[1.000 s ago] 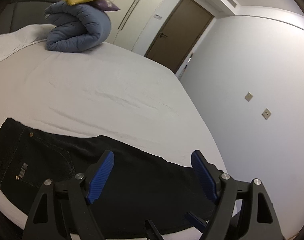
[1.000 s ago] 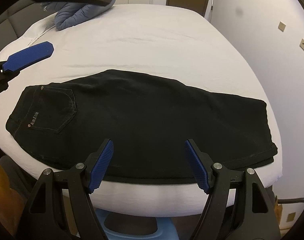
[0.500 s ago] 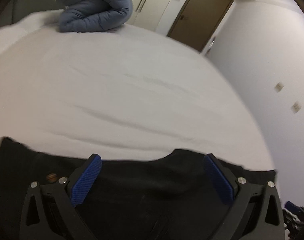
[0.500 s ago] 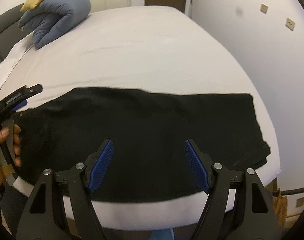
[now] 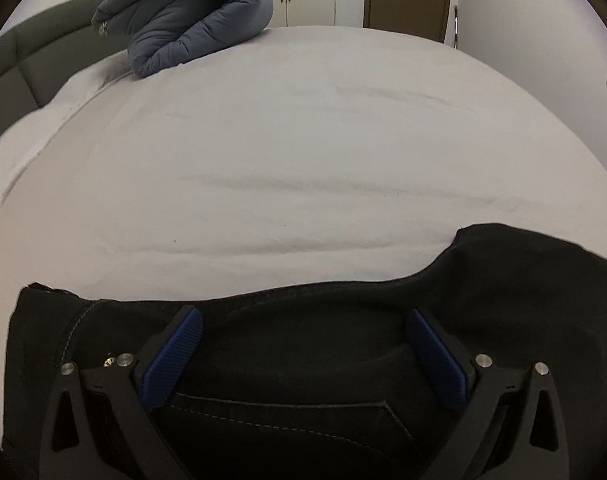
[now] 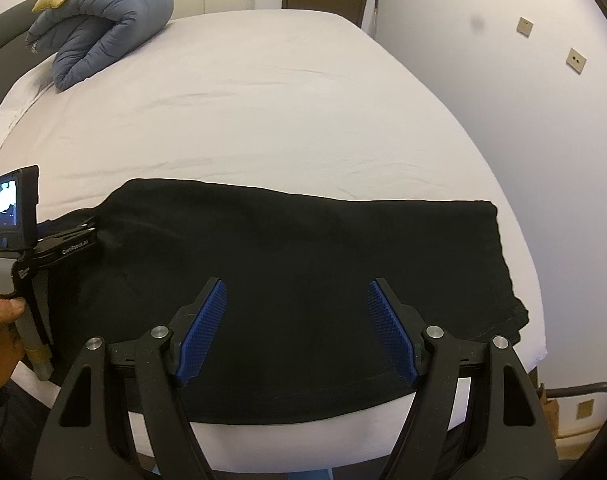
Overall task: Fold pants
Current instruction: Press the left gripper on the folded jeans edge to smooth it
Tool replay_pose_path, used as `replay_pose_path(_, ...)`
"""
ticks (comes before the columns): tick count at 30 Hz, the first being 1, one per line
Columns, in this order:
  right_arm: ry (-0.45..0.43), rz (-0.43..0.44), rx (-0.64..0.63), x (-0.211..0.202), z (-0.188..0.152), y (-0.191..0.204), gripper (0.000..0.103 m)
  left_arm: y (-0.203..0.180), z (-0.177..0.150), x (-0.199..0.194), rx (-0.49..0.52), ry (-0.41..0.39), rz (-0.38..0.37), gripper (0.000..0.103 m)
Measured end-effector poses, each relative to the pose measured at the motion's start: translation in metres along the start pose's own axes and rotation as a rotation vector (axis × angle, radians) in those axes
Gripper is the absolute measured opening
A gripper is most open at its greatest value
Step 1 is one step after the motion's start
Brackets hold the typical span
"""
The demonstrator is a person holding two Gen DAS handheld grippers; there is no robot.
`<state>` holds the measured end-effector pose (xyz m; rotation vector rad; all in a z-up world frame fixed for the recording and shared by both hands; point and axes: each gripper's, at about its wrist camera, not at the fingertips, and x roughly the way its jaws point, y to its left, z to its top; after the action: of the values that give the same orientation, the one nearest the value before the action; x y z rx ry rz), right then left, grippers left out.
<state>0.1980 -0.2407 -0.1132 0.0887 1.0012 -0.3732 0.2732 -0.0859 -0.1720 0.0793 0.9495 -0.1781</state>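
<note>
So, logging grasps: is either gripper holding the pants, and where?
Neither: left gripper and right gripper are open above the black pants.

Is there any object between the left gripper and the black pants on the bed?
Nothing visible. The left gripper, jaws open, is right over the waist end of the black pants with only fabric beneath. The blue duvet lies far off across the bed.

- Soft, even indoor light fills both views; its source is out of frame.
- The white sheet [image 6: 287,112] reads bright without glare.
- The black pants [image 6: 303,264] swallow detail; seams barely show.
- Fisheye bends the edges, with dark corners.
- Both views are sharp.
</note>
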Motion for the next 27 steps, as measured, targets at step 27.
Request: replay_pose_path(27,-0.048,0.12,-0.195,-0.056,-0.011,0.117,0.072,-0.002,0.006,-0.002,0.001,0.002,0.014,0.103)
